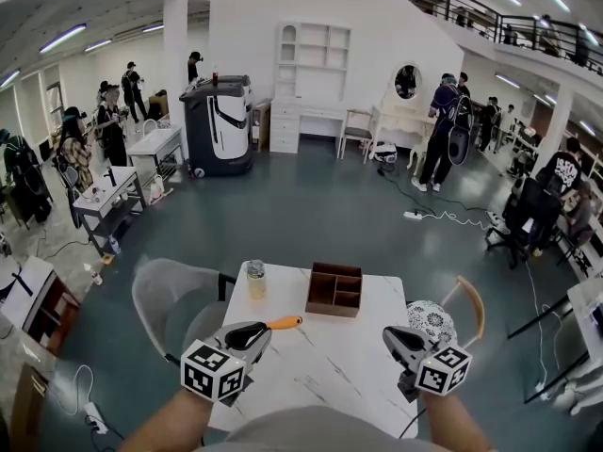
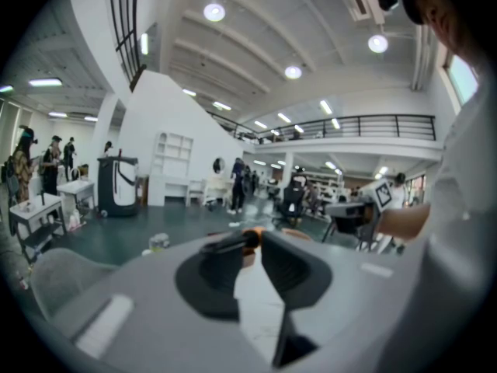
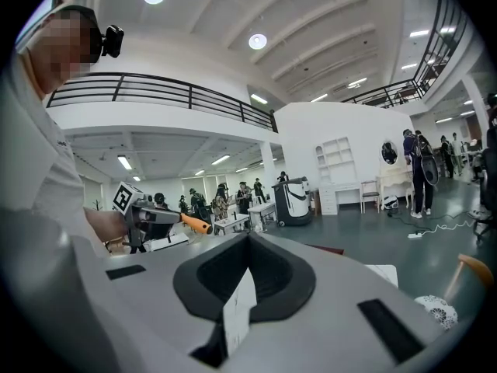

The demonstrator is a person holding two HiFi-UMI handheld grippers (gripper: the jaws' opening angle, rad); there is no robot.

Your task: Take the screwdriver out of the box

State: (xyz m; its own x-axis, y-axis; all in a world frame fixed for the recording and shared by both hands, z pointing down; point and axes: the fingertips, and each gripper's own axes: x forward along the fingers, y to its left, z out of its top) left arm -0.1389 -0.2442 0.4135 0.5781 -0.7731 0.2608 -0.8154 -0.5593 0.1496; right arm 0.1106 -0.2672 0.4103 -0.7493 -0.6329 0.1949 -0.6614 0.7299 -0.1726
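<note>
The screwdriver (image 1: 280, 324) has a black grip and an orange end. It is held level above the white table (image 1: 330, 370), clear of the brown compartment box (image 1: 334, 290), which stands at the table's far side. My left gripper (image 1: 251, 333) is shut on the screwdriver's black part; in the left gripper view the screwdriver (image 2: 242, 240) sits between the jaws' tips. My right gripper (image 1: 395, 340) hovers over the table's right side, shut with nothing in it. From the right gripper view I see the left gripper (image 3: 152, 217) with the screwdriver's orange end (image 3: 195, 224) sticking out.
A glass jar (image 1: 255, 279) stands on the table left of the box. A grey chair (image 1: 174, 295) is at the table's left, and a chair with a patterned cushion (image 1: 431, 319) at its right. People, desks and a large grey machine (image 1: 218, 123) fill the hall beyond.
</note>
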